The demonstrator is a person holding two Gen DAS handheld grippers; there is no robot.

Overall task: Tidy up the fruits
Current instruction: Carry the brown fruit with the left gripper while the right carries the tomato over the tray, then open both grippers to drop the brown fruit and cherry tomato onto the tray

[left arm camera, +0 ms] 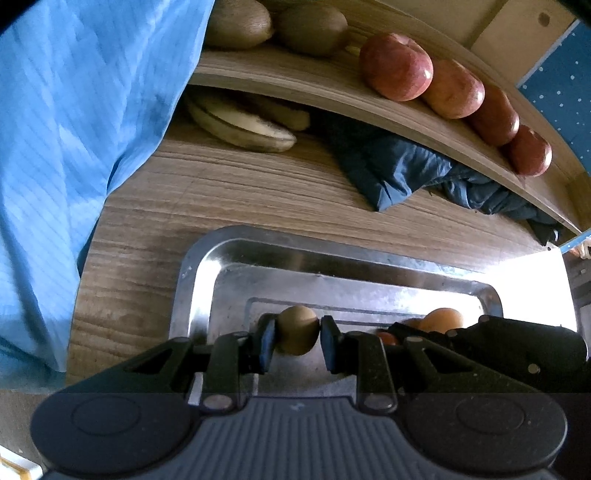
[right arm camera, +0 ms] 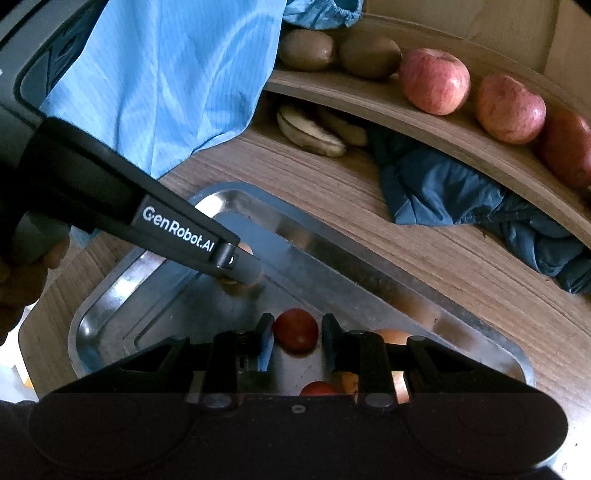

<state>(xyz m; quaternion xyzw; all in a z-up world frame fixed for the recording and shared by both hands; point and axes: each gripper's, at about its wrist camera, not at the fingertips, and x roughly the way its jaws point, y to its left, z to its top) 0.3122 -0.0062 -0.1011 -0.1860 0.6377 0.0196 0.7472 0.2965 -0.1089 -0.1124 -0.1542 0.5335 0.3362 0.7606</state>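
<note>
Left gripper [left arm camera: 297, 334] is down in the tray [left arm camera: 207, 266], its pads on either side of a brown kiwi [left arm camera: 298, 328]; they look to be touching it, jaws narrow. In the right wrist view the same gripper reaches in from the left, and the kiwi [right arm camera: 243, 248] is mostly hidden behind its finger.

Right gripper [right arm camera: 295, 338] hovers over the near part of the tray [right arm camera: 110, 291], jaws partly open around a small red fruit [right arm camera: 295, 328]. Contact with the pads: cannot tell. A second red fruit [right arm camera: 318, 388] and an orange one [right arm camera: 393, 336] lie just beside it in the tray.

Tray sits on the wood-grain bench [left arm camera: 229, 192]. Behind it a curved shelf [left arm camera: 295, 79] carries two kiwis [left arm camera: 236, 22] at the left and a row of red apples [left arm camera: 395, 66] to the right. Under the shelf, on the bench: bananas [left arm camera: 240, 123] and a crumpled dark blue cloth [left arm camera: 399, 170].

A light blue sleeve [left arm camera: 74, 110] fills the left side of both views. A hand [right arm camera: 33, 269] grips the left gripper's handle at the frame edge.
</note>
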